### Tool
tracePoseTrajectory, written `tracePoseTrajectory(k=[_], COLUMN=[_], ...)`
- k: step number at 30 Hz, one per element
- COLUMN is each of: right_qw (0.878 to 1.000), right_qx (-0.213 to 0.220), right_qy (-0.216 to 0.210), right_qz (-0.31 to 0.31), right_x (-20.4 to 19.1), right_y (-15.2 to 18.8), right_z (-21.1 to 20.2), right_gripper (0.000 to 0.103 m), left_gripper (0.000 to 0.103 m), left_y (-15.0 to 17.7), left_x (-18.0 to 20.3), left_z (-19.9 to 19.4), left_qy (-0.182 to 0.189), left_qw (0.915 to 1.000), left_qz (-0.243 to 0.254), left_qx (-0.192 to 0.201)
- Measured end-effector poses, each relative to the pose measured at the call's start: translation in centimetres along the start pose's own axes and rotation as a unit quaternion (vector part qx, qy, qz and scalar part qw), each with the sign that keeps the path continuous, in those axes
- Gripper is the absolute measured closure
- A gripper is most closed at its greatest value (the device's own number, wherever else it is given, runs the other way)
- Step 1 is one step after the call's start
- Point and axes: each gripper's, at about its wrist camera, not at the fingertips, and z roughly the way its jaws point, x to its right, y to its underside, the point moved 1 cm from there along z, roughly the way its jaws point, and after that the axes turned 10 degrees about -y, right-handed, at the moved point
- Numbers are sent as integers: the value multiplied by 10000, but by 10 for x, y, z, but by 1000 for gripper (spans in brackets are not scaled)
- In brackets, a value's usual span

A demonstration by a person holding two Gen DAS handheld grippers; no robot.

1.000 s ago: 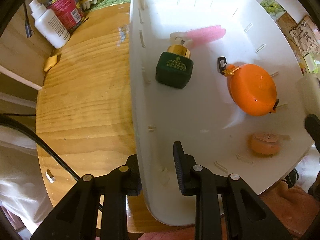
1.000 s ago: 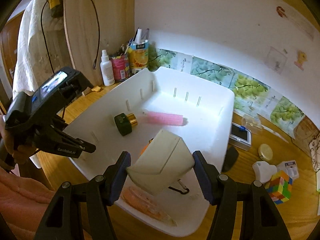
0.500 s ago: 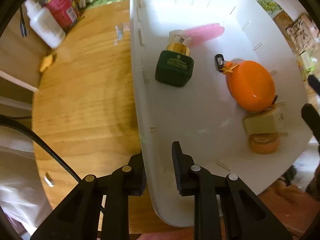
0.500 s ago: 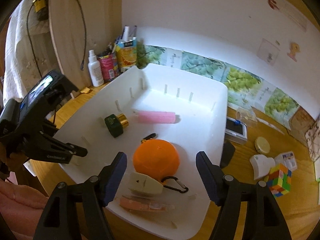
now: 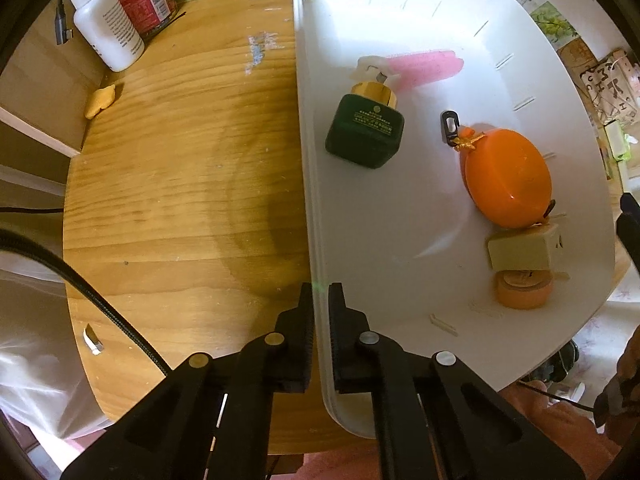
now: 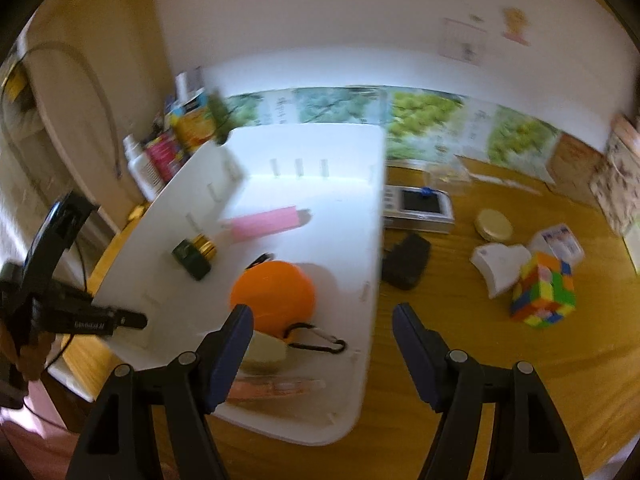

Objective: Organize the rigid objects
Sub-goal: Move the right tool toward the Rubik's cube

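My left gripper [image 5: 320,300] points straight down and is shut on the left rim of the white tray [image 5: 400,240]. In the tray lie a dark green bottle with a gold cap [image 5: 364,132], a pink tube [image 5: 424,66], an orange oval case [image 5: 506,178], a beige block [image 5: 520,254] and a small orange round piece [image 5: 522,290]. My right gripper [image 6: 322,312] stands open and empty above the tray's [image 6: 320,184] near right edge. The beige block [image 6: 266,350] lies just past its left finger, beside the orange case [image 6: 272,296].
On the wooden table right of the tray lie a colourful puzzle cube [image 6: 544,294], a white curved piece [image 6: 500,268], a black object [image 6: 406,260], a round lid [image 6: 494,224] and a small boxed device [image 6: 420,208]. A white bottle [image 5: 106,28] and a red can [image 5: 140,0] stand far left.
The right gripper let go of the beige block, which now lies in the tray, and swung to the right. The left gripper's jaws closed onto the tray rim.
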Motion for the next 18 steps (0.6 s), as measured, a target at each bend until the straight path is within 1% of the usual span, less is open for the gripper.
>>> tracePoseTrajectory(k=[5, 10, 13, 15, 16, 18], right_qw=[9977, 9938, 9909, 9885, 9872, 9850], right_qx=[106, 152, 185, 215, 251, 288], right_qy=[161, 464, 635, 753, 820, 906], right_qz=[652, 1003, 1176, 1292, 1348, 1440], right_x=[35, 72, 95, 112, 121, 136], right_y=[3, 5, 4, 3, 1, -1], right_z=[-14, -24, -28, -32, -33, -36], right_gripper=[30, 30, 30, 23, 21, 21], left_gripper=[97, 97, 97, 97, 97, 97], left_y=[-4, -13, -23, -28, -30, -34], left_x=[4, 5, 7, 9, 9, 12], left_z=[-4, -4, -8, -10, -10, -9], left_qy=[-72, -160, -312, -393, -422, -444], left_qw=[10000, 9997, 9991, 9987, 9984, 9976], left_qz=[-11, -169, -264, -335, -376, -514], left_qx=[-41, -46, -55, -44, -49, -135])
